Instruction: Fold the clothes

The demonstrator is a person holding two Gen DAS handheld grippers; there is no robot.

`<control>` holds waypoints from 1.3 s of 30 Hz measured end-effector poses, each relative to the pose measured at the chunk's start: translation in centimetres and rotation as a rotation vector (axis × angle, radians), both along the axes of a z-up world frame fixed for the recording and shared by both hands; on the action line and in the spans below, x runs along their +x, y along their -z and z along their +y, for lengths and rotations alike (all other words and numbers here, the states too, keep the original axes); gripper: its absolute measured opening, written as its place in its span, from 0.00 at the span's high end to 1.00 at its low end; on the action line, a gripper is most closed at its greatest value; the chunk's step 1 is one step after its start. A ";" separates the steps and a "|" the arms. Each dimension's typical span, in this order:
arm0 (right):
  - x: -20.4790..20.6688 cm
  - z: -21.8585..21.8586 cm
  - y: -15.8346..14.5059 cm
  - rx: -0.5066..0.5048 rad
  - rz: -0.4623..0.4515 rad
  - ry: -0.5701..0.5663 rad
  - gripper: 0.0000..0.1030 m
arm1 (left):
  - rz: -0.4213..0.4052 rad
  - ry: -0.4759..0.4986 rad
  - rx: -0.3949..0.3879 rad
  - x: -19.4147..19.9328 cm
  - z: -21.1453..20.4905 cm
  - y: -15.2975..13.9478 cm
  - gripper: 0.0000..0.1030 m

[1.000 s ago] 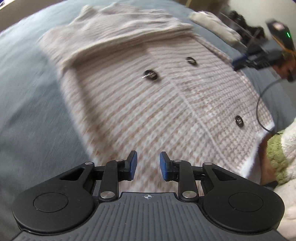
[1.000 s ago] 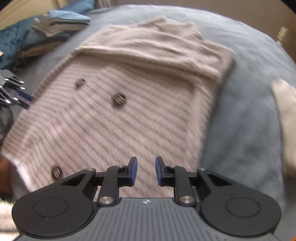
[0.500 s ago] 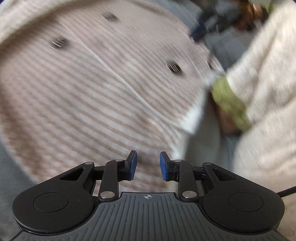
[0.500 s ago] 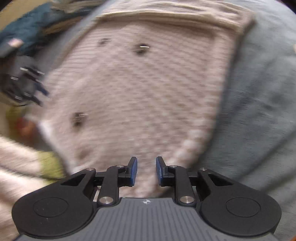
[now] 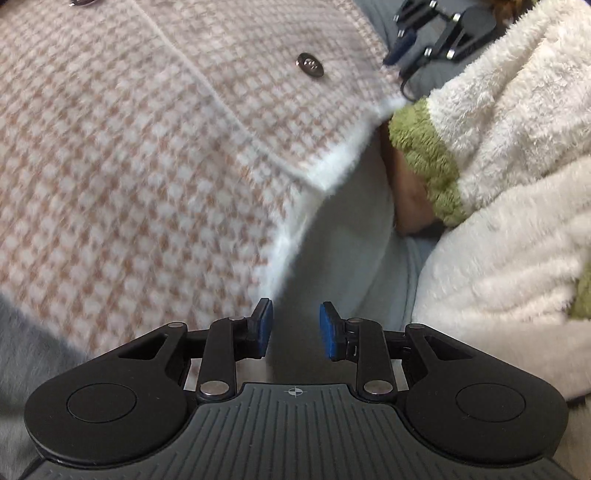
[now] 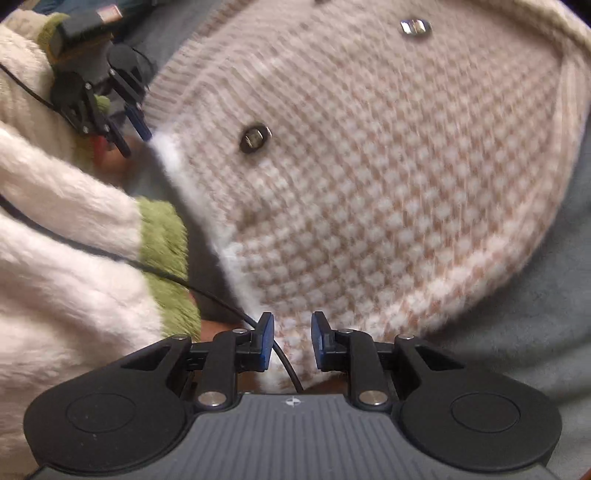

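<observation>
Left gripper (image 5: 295, 325) angled steeply down, blue pads (image 5: 264, 328) held apart with a clear gap and nothing pinched between them. Just ahead and to the left of its tips, the white-trimmed hem corner of the beige houndstooth knit cardigan (image 5: 140, 177), spread flat on the grey-blue bedcover (image 5: 22, 350); a dark button (image 5: 310, 65) farther ahead along the front placket. Directly under the gap between the tips, pale cloth beside the hem, too blurred to tell which layer. To the right, a fluffy cream sleeve (image 5: 509, 177) with a green cuff (image 5: 424, 155).

Right gripper (image 6: 293, 341) likewise tilted down, pads (image 6: 266, 341) spread with a gap, gripping nothing. Hem of the cardigan (image 6: 388, 192) right at and just beyond its tips, the white edge running away ahead and to the left; whether the pads touch the knit cannot be told. A button (image 6: 255, 138) ahead, another (image 6: 415, 27) far ahead. A black cable (image 6: 221, 302) crossing in from the left beside the left pad. Cream sleeve (image 6: 55, 221) on the left, bedcover (image 6: 535, 314) to the right.
</observation>
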State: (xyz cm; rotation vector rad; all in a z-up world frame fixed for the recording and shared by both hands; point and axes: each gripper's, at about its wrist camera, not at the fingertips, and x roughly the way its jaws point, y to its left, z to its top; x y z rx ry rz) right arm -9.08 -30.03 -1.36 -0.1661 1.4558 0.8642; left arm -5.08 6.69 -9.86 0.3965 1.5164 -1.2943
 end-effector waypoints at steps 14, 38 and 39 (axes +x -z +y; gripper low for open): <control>11.4 5.1 -2.4 -0.019 -0.412 0.190 0.76 | -0.403 -0.279 -0.108 10.1 -4.9 -5.4 0.71; 26.5 1.6 3.9 -0.106 -0.689 0.710 0.71 | -0.893 -0.834 -0.106 21.2 -12.0 -1.4 0.67; 26.6 1.6 3.5 -0.112 -0.686 0.709 0.71 | -0.879 -0.850 -0.114 21.3 -11.8 -1.5 0.67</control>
